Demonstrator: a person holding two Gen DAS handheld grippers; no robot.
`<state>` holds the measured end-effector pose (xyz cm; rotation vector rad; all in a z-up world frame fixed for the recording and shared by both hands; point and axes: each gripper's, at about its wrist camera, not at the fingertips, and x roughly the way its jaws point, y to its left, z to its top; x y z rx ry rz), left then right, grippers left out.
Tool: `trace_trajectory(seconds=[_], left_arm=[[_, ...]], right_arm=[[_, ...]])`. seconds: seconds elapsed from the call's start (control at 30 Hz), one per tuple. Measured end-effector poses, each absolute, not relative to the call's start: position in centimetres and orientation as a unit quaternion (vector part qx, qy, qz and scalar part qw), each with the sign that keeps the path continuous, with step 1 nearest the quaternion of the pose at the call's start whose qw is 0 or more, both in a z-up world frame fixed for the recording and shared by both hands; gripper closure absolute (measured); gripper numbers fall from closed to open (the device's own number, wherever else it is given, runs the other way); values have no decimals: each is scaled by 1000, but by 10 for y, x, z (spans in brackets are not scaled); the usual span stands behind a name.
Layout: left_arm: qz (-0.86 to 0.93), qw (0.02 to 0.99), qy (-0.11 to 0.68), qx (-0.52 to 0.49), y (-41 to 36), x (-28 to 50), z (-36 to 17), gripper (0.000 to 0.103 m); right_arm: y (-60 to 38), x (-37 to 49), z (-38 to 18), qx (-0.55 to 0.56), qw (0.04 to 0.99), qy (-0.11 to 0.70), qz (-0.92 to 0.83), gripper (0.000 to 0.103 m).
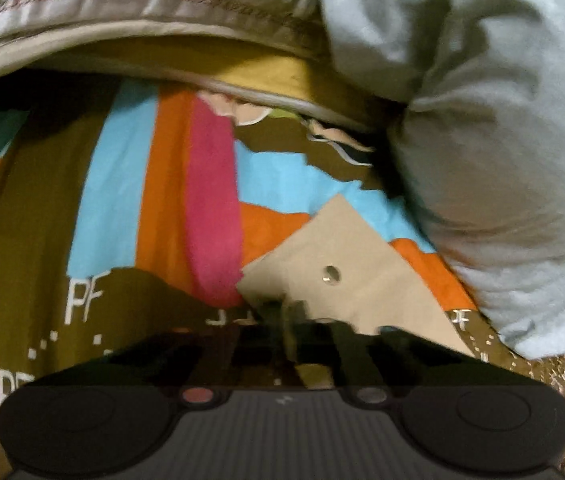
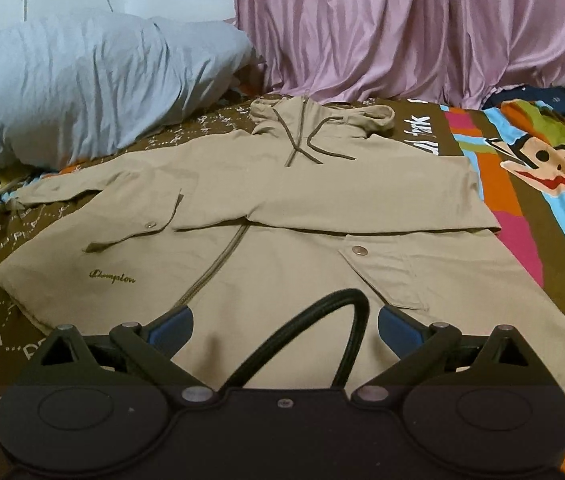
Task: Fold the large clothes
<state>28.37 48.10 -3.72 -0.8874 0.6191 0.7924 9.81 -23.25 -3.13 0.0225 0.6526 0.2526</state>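
A beige hooded jacket (image 2: pixel 282 208) lies flat, front up, on the bed, zip closed and hood at the far end. One sleeve is folded across its chest; the other reaches out left. In the left wrist view a beige cuff (image 1: pixel 342 276) with a metal snap lies on the bright sheet. My left gripper (image 1: pixel 302 316) is shut, its dark fingers pinching the near edge of that cuff. My right gripper (image 2: pixel 284 320) hovers open over the jacket's lower hem. Its blue pads (image 2: pixel 174 328) stand wide apart with only a black cable loop between them.
A grey-blue pillow (image 2: pixel 94 84) lies at the far left of the bed, close beside the cuff (image 1: pixel 502 160). A pink curtain (image 2: pixel 422 28) hangs behind the hood. The multicoloured cartoon sheet (image 2: pixel 522 208) covers the bed. A quilted cover's edge (image 1: pixel 122 12) overhangs the far side.
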Motion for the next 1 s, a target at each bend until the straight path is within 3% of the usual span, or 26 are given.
trace_trajectory(seconds=[0.3,0.63,0.83,1.0], left_arm=[[308,896,220,-232,401,286,54,103],[98,986,130,-22,179,283,169,103],[-10,991,135,9,31,290,166,103],[-80,978,193,9,-66,294,106,103]], right_arm=[[-242,90,-26,28,945,297,132,4],[-264,76,-17,55,958,239,147,4],[-297,66,-10,77,970,201,113,3],[-323,70,-10,62,975,207,44,3]])
